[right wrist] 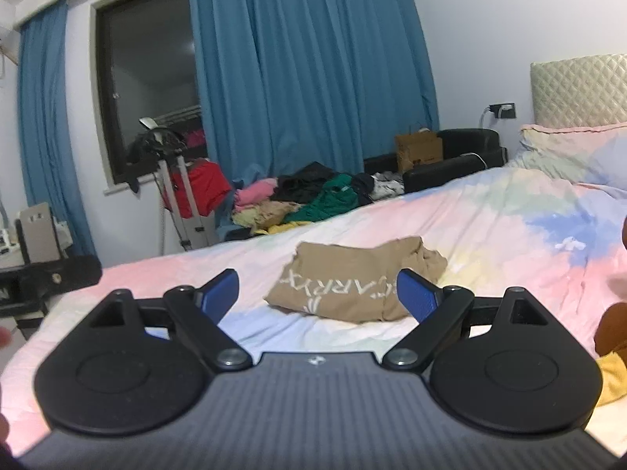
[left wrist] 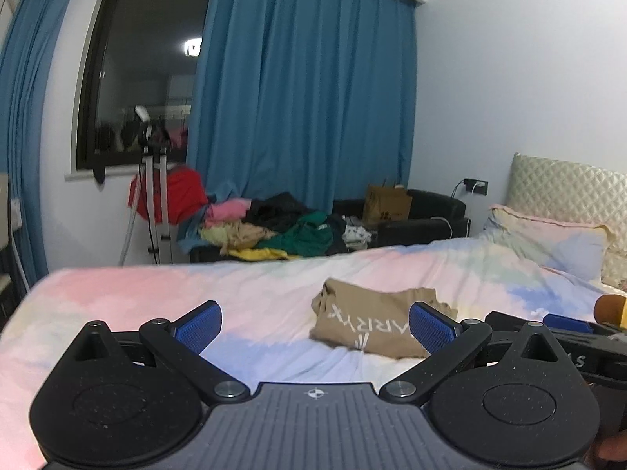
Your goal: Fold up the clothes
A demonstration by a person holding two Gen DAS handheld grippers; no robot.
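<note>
A tan garment with white lettering (left wrist: 372, 319) lies folded into a compact bundle on the pastel bedsheet (left wrist: 243, 286). My left gripper (left wrist: 315, 323) hovers open in front of it, with nothing between its blue pads. The right wrist view shows the same tan bundle (right wrist: 352, 282) just beyond my right gripper (right wrist: 317, 293), which is also open and holds nothing. The right gripper's body (left wrist: 568, 333) pokes in at the right edge of the left wrist view. Neither gripper touches the cloth.
A heap of loose clothes (left wrist: 282, 227) in pink, black, green and yellow lies beyond the bed's far edge, beside a black sofa (left wrist: 427, 211) with a paper bag (left wrist: 386, 203). A pillow (left wrist: 548, 239) and headboard are on the right. A metal stand (left wrist: 156, 203) stands under the window.
</note>
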